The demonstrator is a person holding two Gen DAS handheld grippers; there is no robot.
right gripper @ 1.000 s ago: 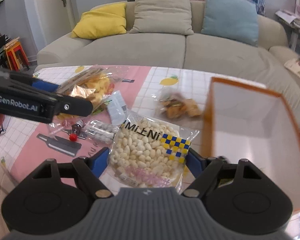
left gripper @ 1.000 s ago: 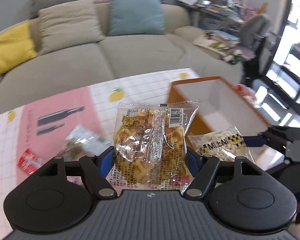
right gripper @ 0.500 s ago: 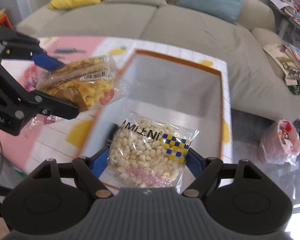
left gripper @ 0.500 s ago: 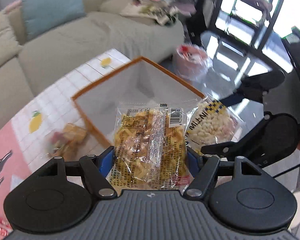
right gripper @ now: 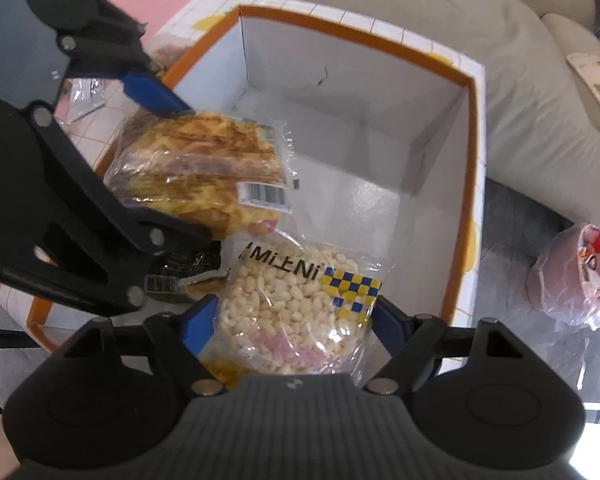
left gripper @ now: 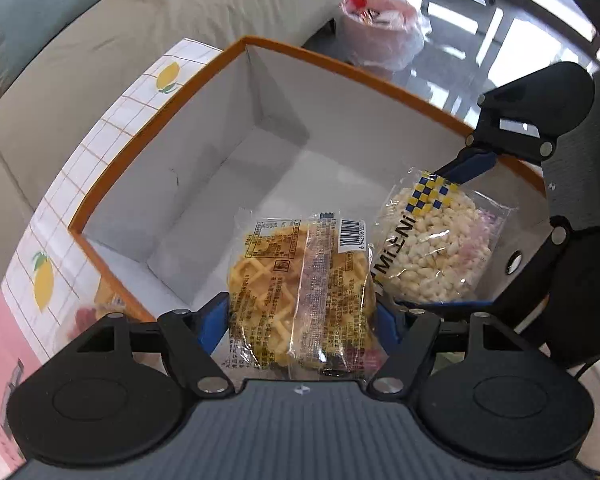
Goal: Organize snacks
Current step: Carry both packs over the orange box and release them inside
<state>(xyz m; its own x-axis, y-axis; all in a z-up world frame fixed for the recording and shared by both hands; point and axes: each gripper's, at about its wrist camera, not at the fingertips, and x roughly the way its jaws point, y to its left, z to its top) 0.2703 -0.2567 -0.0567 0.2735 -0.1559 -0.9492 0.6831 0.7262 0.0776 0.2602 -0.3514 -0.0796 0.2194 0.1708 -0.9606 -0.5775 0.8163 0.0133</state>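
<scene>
The left gripper (left gripper: pixel 302 316) is clamped on a waffle packet (left gripper: pixel 300 292) and the right gripper (right gripper: pixel 296 320) on a puffed-rice packet (right gripper: pixel 296 304); both hang over the near end of the orange-rimmed box (left gripper: pixel 352 70). Lower each onto the bare white floor before letting go; keep the packets side by side, not stacked.

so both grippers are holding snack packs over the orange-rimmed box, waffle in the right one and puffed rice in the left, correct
Not quite, the hands are swapped. The left wrist view shows the left gripper clamping the waffle pack, and the right gripper holds the puffed rice pack. Both are over the box.
</scene>
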